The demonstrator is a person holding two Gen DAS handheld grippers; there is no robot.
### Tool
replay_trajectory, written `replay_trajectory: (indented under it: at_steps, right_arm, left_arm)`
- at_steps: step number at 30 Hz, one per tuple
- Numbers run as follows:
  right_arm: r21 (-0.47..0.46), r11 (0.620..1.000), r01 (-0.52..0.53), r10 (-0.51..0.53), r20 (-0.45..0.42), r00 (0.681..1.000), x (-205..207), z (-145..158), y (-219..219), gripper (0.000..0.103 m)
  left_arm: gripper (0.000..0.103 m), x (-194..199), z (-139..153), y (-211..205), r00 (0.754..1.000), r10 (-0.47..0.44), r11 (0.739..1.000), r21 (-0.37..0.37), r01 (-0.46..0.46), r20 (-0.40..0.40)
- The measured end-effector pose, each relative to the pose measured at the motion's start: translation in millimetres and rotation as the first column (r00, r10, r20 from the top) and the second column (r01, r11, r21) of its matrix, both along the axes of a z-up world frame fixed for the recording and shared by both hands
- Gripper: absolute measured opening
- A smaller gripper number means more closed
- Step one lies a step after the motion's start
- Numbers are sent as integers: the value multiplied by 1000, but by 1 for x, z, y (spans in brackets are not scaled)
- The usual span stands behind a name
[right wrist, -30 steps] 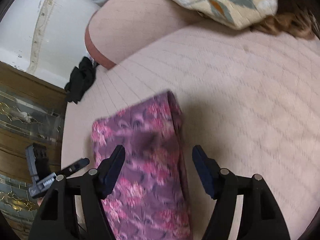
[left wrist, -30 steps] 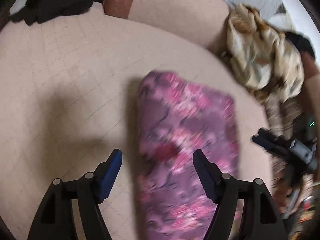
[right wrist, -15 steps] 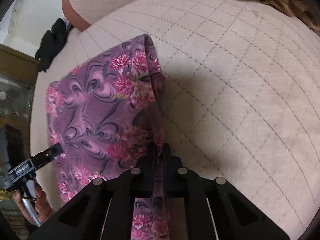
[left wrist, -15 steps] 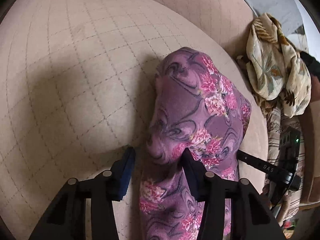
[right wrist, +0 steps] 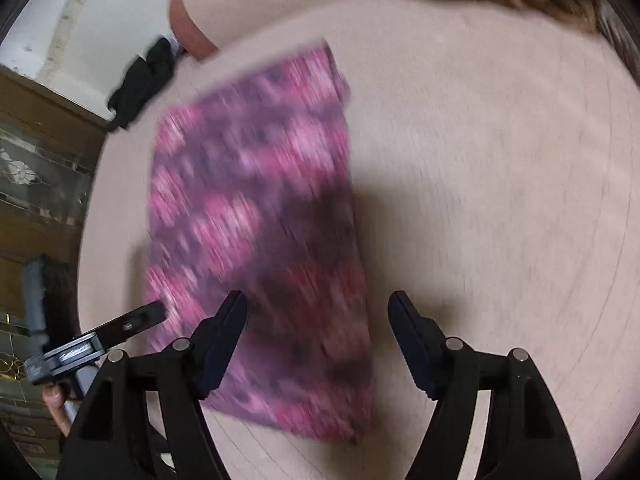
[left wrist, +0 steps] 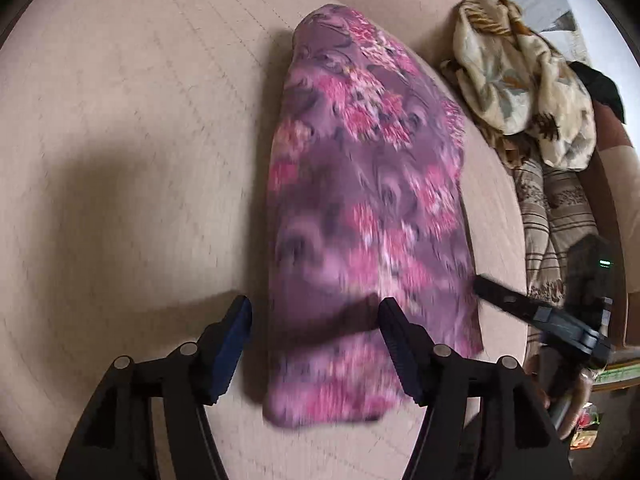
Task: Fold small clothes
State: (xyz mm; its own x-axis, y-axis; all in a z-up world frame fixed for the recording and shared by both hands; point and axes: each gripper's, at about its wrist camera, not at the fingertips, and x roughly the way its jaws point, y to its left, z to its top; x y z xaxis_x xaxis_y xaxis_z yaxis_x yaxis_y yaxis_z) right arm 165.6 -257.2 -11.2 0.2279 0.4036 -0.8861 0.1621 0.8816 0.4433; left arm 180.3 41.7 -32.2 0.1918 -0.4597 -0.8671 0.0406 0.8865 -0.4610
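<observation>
The left gripper and right gripper, jaws just opening, are hovering released over the folded purple floral cloth at twelve o'clock.

Both wrist views steep-down, close; share purple floral cloth.

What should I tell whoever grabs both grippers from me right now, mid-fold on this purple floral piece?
Left gripper: open, jaws have just been opening, nothing pinched.
Right gripper: open, jaws just reopened, nothing pinched.
Purple floral garment: lies as a long folded strip on the beige quilted surface, under both grippers.
Other clothes: cream floral pile at the far right edge; black garment at the far left edge.
Done: lengthwise fold laid down and released.
Left: probably another fold across, then the remaining clothes.
</observation>
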Motion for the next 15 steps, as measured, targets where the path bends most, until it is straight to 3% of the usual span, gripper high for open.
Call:
replay_trajectory:
  at_steps: [1,2,5,6,7,9,11,12,13,15]
  right_arm:
    - [-7,1000,4,-4,-19,1000,-5,-7,0,57]
    - [-6,1000,9,-10,-41,999,-9,-13,0,52]
    - [-44,999,16,-17,-27,999,-11,-13,-2,26]
    - [-48,998,27,-29,-29,999,-10,-14,-2,10]
    - [-43,998,40,-42,-38,998,-10,-16,-4,9]
    - [16,997,79,-79,-38,996,-19,-14,-9,10]
    - [63,993,97,-95,-42,995,-31,-11,-12,36]
    - [110,988,112,-110,-29,994,-41,-10,-11,62]
    - [130,984,123,-122,-19,992,-48,-11,-12,67]
    - [60,993,101,-100,-12,995,-52,-12,-1,64]
  left_arm:
    - [69,-5,1,-1,1000,-5,1000,6,4,16]
    - [66,-10,1,-1,999,-7,1000,14,7,35]
    - [40,-11,-5,0,999,10,999,45,-12,54]
    - [38,-11,-6,3,999,18,999,36,-19,50]
    - [37,-12,-5,6,999,31,999,12,-31,43]
    - [38,-17,-4,14,999,45,999,-32,-44,29]
    - [39,-24,-8,20,999,46,997,-57,-45,14]
    - [38,-26,-8,19,999,44,998,-54,-43,21]
    - [38,-27,-7,16,999,36,998,-45,-34,28]
    - [19,-27,-7,10,999,20,1000,-18,-19,32]
